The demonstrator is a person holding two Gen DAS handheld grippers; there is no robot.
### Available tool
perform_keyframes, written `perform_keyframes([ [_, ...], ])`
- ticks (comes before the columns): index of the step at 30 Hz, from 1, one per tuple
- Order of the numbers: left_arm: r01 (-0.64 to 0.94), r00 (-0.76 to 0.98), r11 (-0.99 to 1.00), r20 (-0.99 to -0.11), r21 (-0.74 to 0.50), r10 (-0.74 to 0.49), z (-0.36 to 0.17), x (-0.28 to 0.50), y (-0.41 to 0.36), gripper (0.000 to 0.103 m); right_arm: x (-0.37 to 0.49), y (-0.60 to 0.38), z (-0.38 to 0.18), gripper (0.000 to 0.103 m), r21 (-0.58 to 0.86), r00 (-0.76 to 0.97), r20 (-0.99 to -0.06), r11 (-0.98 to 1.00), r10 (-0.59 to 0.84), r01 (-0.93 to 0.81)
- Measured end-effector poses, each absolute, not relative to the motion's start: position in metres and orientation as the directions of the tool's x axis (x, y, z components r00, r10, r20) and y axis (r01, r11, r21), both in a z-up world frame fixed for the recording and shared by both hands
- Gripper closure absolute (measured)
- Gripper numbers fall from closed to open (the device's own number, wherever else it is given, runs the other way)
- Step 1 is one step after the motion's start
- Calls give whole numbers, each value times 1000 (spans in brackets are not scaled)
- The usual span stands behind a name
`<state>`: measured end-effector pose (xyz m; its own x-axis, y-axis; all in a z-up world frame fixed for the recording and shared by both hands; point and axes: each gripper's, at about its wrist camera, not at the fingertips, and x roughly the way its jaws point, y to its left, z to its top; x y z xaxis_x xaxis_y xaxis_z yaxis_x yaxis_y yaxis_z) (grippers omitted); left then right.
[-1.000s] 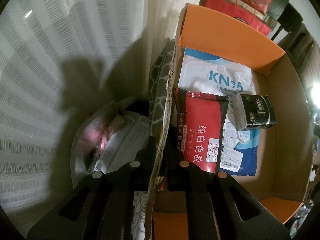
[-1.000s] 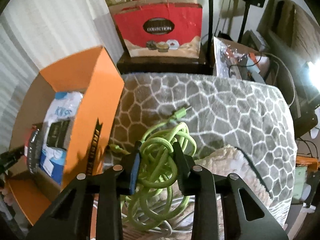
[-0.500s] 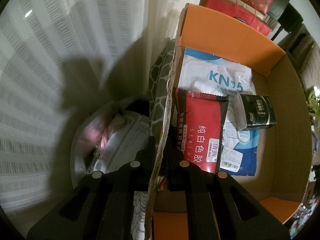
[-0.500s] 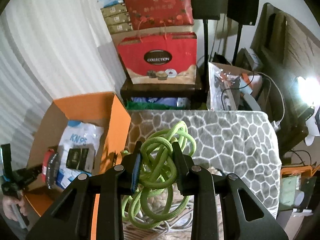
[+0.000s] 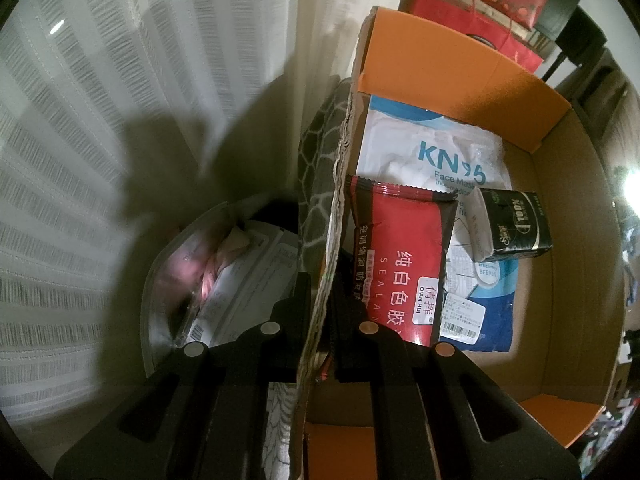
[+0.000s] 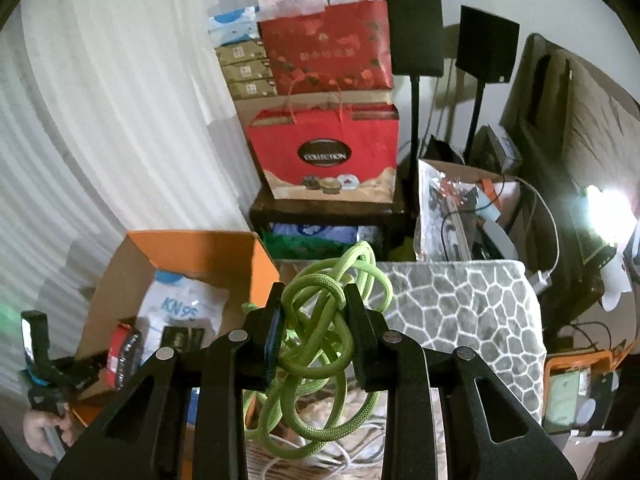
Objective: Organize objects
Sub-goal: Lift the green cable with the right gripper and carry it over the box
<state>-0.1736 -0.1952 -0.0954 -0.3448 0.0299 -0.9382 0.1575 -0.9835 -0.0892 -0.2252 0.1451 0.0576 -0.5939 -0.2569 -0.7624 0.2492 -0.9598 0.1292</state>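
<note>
My right gripper (image 6: 314,304) is shut on a tangled bright green cord (image 6: 320,332), lifted above the grey hexagon-patterned blanket (image 6: 460,312); loops of the cord hang below the jaws. My left gripper (image 5: 322,292) is shut on the near cardboard wall (image 5: 332,220) of an open box with orange flaps (image 5: 460,64). Inside lie a white KN95 mask pack (image 5: 432,152), a red sealant packet (image 5: 400,264) and a small black tissue pack (image 5: 512,224). In the right wrist view the same box (image 6: 192,248) sits at lower left, with the left gripper (image 6: 84,368) and a hand (image 6: 40,432) at its edge.
White curtains (image 5: 120,100) hang beside the box. A clear bag of papers (image 5: 224,280) lies outside its wall. Red gift bags (image 6: 324,152) are stacked on a dark stand behind. Two black stands (image 6: 416,28), cables and a bright lamp (image 6: 608,200) crowd the right.
My right gripper has risen with the green cord, lifting it off the blanket; more of the room behind shows. The left gripper has stayed on the box wall.
</note>
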Motion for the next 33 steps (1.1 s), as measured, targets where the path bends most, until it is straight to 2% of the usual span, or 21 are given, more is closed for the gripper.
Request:
perform_keyframes([
  [16, 159, -345, -983, -938, -90, 30, -95, -173, -195, 95, -216, 111, 124, 75, 123, -643, -703, -942, -304, 311],
  [33, 158, -344, -983, -938, -88, 28, -95, -172, -196, 95, -214, 48, 106, 75, 146, -595, -713, -908, -371, 392],
])
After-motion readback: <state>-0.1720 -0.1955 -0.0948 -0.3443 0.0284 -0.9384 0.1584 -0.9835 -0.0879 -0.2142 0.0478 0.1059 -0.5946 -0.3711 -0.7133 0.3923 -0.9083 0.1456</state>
